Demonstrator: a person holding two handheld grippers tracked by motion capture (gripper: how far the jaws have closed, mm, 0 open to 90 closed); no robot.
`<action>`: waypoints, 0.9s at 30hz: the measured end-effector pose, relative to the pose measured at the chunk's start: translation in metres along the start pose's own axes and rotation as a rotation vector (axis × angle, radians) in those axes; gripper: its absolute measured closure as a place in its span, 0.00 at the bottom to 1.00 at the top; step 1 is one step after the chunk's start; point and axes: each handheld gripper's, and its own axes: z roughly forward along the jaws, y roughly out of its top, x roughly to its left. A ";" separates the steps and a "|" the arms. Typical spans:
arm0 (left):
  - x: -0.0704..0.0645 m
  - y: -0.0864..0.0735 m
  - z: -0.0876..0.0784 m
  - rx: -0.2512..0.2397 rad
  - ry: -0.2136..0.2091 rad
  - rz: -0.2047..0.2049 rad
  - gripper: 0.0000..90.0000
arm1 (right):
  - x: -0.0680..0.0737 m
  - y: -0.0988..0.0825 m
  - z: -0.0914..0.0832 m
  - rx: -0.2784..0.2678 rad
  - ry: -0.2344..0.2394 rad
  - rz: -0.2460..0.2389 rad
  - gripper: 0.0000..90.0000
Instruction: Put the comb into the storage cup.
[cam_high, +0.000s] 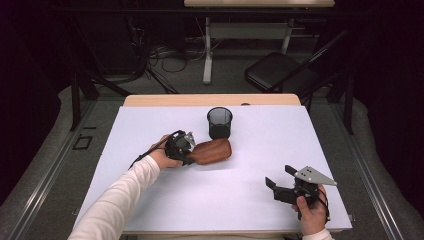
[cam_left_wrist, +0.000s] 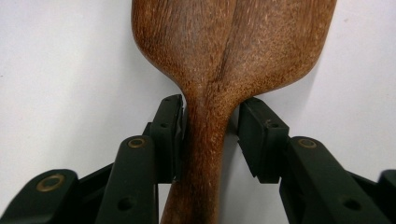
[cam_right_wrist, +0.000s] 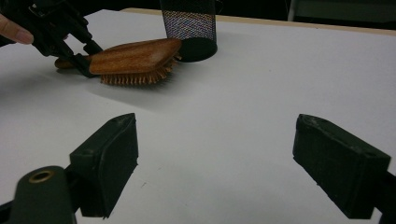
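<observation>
A brown wooden hairbrush (cam_high: 212, 151) lies bristles down on the white table, next to a black mesh cup (cam_high: 220, 122). My left gripper (cam_high: 189, 152) reaches it from the left. In the left gripper view the jaws straddle the narrow neck of the hairbrush (cam_left_wrist: 233, 46): the left pad (cam_left_wrist: 170, 126) touches the wood, and the right pad (cam_left_wrist: 257, 135) stands a sliver off it. My right gripper (cam_high: 280, 176) rests near the front right of the table, open and holding nothing. The right gripper view shows the hairbrush (cam_right_wrist: 135, 56), the left gripper (cam_right_wrist: 81, 56) and the cup (cam_right_wrist: 188, 23) beyond its wide jaws.
The white table top (cam_high: 250, 200) has bare room in the middle and on the right. A black folding chair (cam_high: 280, 70) and desk legs with cables stand on the floor behind the table.
</observation>
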 end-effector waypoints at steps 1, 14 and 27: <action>0.000 0.000 0.000 0.001 -0.004 -0.006 0.69 | 0.000 0.000 0.000 0.003 0.001 -0.001 0.16; -0.002 0.002 0.000 0.009 -0.001 -0.005 0.76 | 0.000 0.000 0.000 0.003 0.002 -0.002 0.16; -0.003 0.001 0.000 0.003 -0.007 0.015 0.79 | 0.000 0.000 0.000 0.009 0.004 -0.004 0.16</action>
